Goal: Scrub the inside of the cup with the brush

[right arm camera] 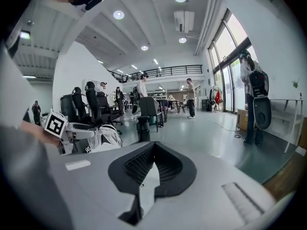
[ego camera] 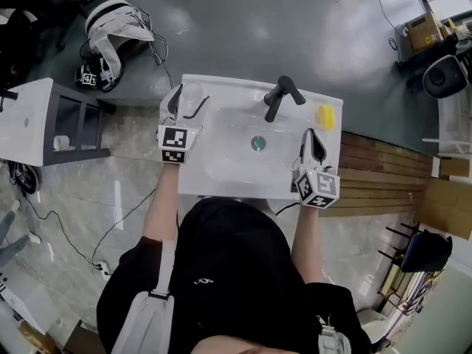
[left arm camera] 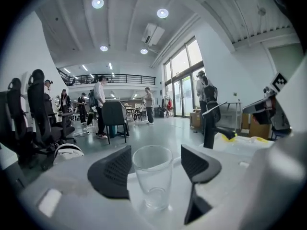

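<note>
A clear glass cup (ego camera: 191, 94) stands upright on the back left corner of the white sink unit (ego camera: 221, 183). My left gripper (ego camera: 187, 106) is open, one jaw on each side of the cup (left arm camera: 152, 176), with a gap showing on the right side. The cup looks empty. My right gripper (ego camera: 313, 144) hovers over the sink's right rim, shut with nothing between its jaws (right arm camera: 152, 164). A yellow item (ego camera: 325, 116), perhaps the brush, lies on the counter at the back right, beyond the black faucet (ego camera: 280, 96); it also shows in the left gripper view (left arm camera: 225, 136).
The basin's drain (ego camera: 257, 143) sits mid-sink. A white cabinet (ego camera: 37, 124) stands to the left, and a bag with a helmet (ego camera: 110, 28) lies on the floor behind. Wooden slats (ego camera: 383, 175) lie to the right. People and chairs (left arm camera: 112, 119) stand far off.
</note>
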`<state>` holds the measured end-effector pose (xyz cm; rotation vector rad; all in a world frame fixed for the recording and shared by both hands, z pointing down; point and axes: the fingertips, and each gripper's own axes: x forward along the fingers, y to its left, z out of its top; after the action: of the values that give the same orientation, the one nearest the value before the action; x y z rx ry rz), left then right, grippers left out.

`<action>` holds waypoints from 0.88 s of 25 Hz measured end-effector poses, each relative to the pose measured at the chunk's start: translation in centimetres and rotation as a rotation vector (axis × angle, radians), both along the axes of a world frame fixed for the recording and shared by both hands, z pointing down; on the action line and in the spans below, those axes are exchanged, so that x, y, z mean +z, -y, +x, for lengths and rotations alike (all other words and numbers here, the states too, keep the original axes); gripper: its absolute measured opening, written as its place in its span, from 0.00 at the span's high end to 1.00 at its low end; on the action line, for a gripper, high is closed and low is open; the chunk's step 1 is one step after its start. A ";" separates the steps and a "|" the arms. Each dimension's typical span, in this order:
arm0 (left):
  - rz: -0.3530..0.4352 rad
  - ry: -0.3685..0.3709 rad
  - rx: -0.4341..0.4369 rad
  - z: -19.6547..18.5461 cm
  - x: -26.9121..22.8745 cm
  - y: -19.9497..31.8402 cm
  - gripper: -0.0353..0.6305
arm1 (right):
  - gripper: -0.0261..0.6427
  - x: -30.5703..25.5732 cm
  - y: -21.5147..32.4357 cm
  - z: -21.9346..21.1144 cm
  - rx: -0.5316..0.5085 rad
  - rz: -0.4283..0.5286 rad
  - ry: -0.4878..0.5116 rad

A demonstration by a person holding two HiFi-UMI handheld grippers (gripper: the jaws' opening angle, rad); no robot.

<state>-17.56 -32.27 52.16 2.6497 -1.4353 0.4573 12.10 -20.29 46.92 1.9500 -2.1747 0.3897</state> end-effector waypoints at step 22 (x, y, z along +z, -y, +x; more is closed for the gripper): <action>0.225 -0.135 -0.049 9.6 -16.9 -6.0 0.63 | 0.97 -12.1 2.6 0.4 -0.151 0.299 0.134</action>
<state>-7.97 -26.24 35.27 2.7427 -1.5902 0.1147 12.54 -22.86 34.83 1.9308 -2.5758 0.1840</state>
